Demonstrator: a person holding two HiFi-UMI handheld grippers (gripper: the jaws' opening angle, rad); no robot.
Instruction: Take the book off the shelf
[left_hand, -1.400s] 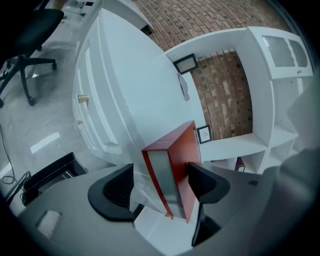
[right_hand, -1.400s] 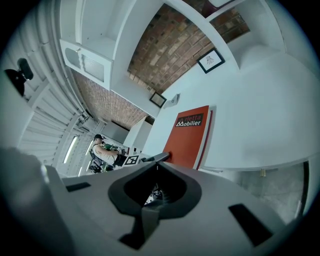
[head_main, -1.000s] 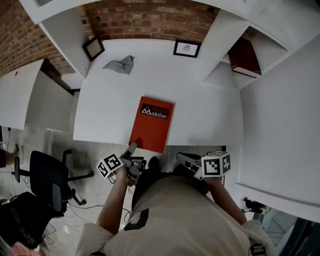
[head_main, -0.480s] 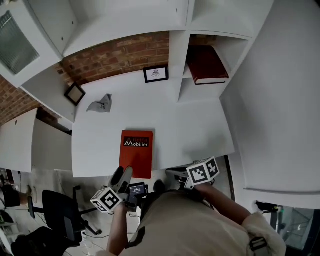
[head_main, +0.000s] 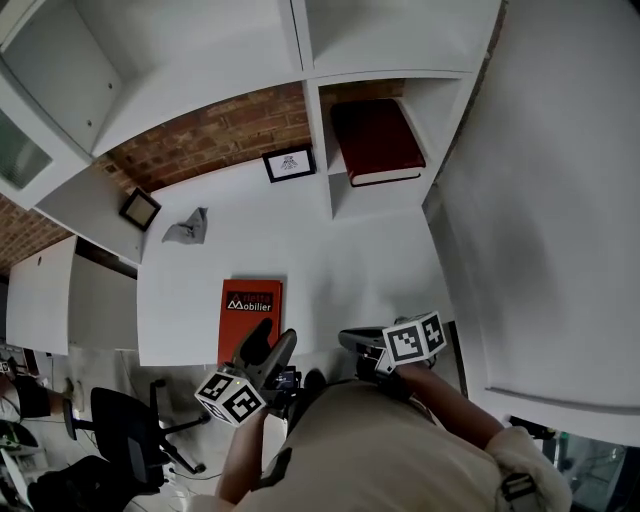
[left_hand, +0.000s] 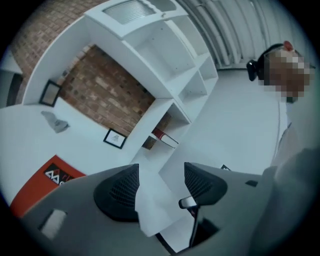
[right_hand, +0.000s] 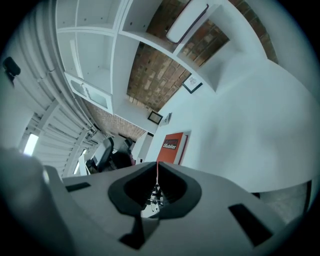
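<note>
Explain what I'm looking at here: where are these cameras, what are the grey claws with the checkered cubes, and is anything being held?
There is no robot here. A person holds a two-jaw gripper in each hand, and the marker cubes are part of those grippers. The wide picture comes from a camera on the person's head, looking steeply down. The other two cameras ride on the grippers and look along their jaws.

The left gripper has its jaws apart with nothing between them, and they have just been closing a little. The right gripper is shut and empty.

On the white desk lie an orange book and a crumpled grey scrap. A small framed picture and a second frame stand by the brick wall. A dark red book lies flat in a shelf compartment, untouched.
</note>
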